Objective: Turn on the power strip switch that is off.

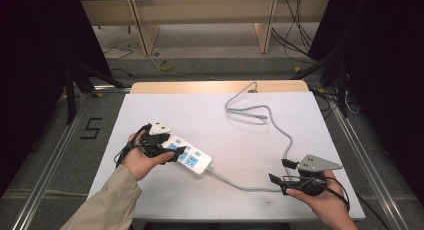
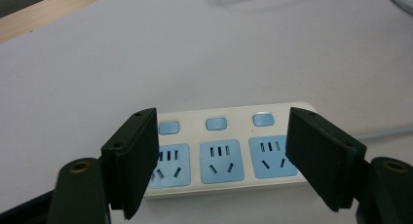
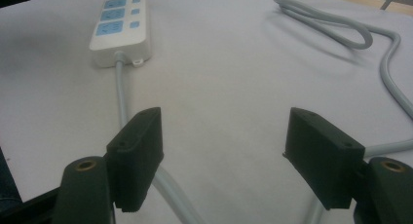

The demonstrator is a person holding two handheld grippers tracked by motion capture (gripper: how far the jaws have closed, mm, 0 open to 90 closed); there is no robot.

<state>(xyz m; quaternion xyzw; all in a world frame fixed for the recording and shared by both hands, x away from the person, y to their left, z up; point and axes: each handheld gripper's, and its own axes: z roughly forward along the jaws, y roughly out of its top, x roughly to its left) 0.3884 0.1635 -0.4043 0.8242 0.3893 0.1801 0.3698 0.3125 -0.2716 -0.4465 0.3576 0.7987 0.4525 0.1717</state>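
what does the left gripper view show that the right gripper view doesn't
Left gripper view alone: a close, face-on look at the white plastic power strip, with its three blue sockets' pin slots and three blue switch buttons legible, framed between the open left gripper, jaws apart and off its casing.

Right gripper view alone: the looped grey round cable across the table, and the stretch of it passing under the open right gripper; the strip's cable end.

Both: the strip, the white table top, and wide-apart black jaws.
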